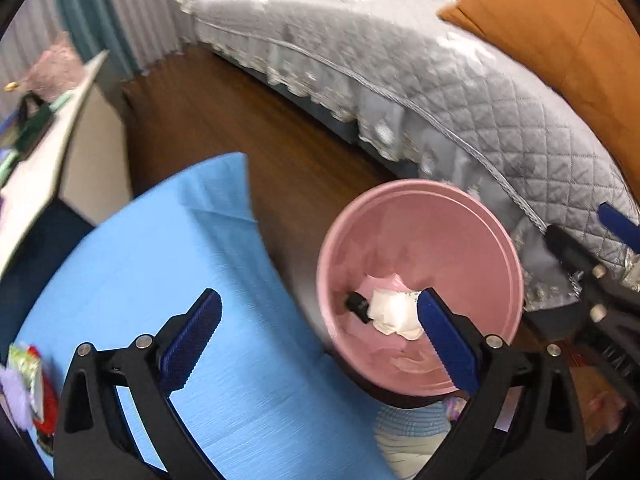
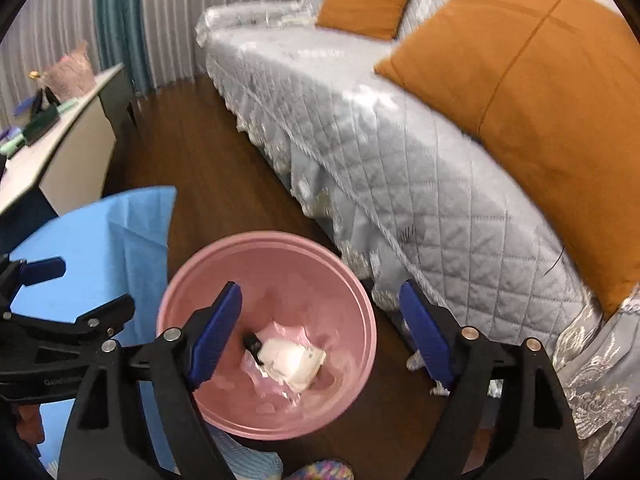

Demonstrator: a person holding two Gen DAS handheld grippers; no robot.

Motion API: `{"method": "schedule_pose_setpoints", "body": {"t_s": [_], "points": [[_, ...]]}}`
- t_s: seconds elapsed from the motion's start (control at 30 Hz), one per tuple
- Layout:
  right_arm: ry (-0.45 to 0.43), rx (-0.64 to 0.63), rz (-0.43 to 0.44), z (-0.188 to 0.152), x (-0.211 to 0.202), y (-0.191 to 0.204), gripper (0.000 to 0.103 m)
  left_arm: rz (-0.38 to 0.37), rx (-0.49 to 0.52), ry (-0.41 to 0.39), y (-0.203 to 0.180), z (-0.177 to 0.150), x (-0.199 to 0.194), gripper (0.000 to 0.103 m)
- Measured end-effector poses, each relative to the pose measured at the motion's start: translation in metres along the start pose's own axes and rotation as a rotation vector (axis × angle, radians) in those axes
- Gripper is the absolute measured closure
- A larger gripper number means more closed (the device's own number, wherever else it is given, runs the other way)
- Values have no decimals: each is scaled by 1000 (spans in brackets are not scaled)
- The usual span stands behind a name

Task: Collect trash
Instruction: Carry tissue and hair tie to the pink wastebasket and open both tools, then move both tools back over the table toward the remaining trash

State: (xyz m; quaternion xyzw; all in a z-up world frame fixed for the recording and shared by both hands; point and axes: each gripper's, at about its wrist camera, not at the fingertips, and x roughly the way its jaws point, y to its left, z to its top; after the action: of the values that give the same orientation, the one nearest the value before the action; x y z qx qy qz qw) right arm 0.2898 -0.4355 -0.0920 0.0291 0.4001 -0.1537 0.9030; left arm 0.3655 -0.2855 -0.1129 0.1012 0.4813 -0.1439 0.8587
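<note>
both tongs fill the bottom of their views, black frames with blue ribbed pads. left tongs (image 1: 320, 336) stand wide apart with nothing between the pads; one pad hangs over the blue cloth (image 1: 168, 248), the other over the rim of the pink bin (image 1: 496, 236). right tongs (image 2: 324, 332) are likewise spread wide and grip nothing, one pad over the inside of the bin, the other over the dark wood floor (image 2: 224, 168) beside the sofa.

the bin sits on the floor between the cloth-covered table and the sofa (image 2: 360, 128), just beside the table edge. at its bottom lies a crumpled white paper wad (image 2: 292, 362) on a scrap of pink wrapper, with a small black object (image 2: 253, 343) touching the wad's left side; what that object is cannot be made out.

the sofa wears a grey quilted cover with a lace fringe, and two orange cushions (image 2: 520, 80) lean on its back. a white cabinet (image 2: 60, 148) with blurred clutter on top stands at the far left, in front of striped curtains. some colourful packets (image 1: 28, 384) lie at the left edge of the cloth.
</note>
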Motion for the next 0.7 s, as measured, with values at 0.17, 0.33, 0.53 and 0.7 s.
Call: {"method": "schedule_pose_setpoints", "body": {"t_s": [0.17,0.33,0.53,0.7], "points": [[-221,-11,50,6,-65,23,12,60,-84,-83,35,-23,-49,8],[-450,-106,133,-4,-136,77,5,170,-119,-155,73,-59,-114,8],[-397,-178,320,-16,-183,148,5,294,-144,-168,138,-122,-186,8],[-308,-204,430,-33,-210,205,5,441,-258,-176,209,-194,-238,8]]}}
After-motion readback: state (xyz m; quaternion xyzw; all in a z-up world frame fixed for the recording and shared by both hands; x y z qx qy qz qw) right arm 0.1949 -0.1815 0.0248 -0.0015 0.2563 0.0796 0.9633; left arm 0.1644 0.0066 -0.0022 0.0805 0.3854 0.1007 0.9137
